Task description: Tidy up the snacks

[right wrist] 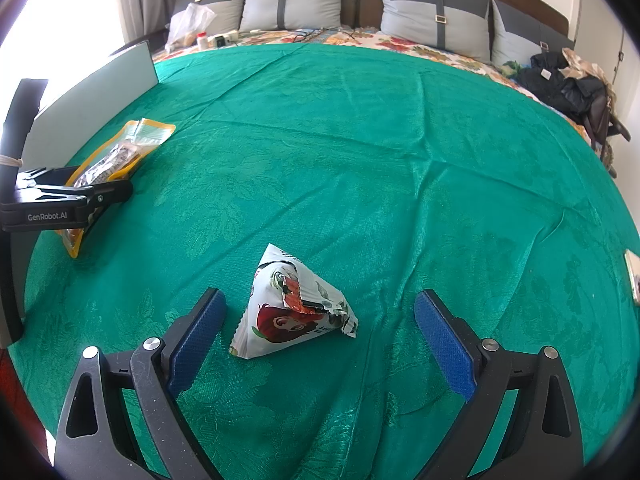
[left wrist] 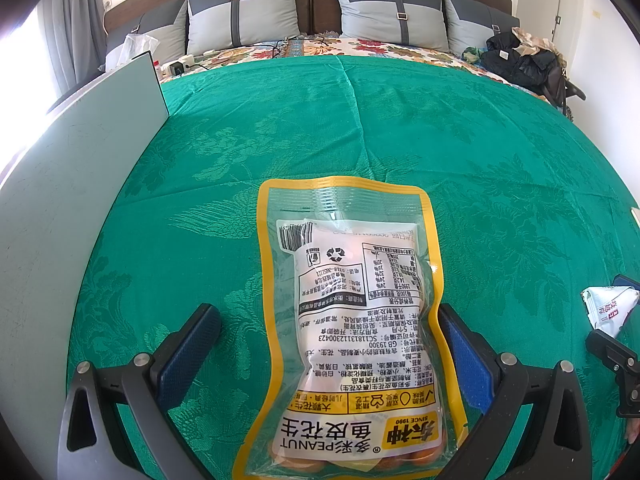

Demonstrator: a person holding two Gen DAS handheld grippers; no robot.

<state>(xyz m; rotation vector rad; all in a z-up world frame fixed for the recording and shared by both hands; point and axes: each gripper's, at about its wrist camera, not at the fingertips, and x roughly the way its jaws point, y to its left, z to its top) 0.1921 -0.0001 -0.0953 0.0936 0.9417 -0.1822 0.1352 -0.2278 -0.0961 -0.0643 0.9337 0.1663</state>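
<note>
A yellow-edged clear peanut bag lies flat on the green cloth between the open fingers of my left gripper; its right edge touches the right pad, the left pad stands apart. The same bag and the left gripper show at the left of the right wrist view. A white pyramid-shaped snack packet with a cartoon print stands on the cloth between the open fingers of my right gripper, touching neither pad. It also shows at the right edge of the left wrist view.
A pale grey board stands upright along the left edge of the green cloth. Behind are grey pillows, a plastic bag, a power strip, and dark clothes at the far right.
</note>
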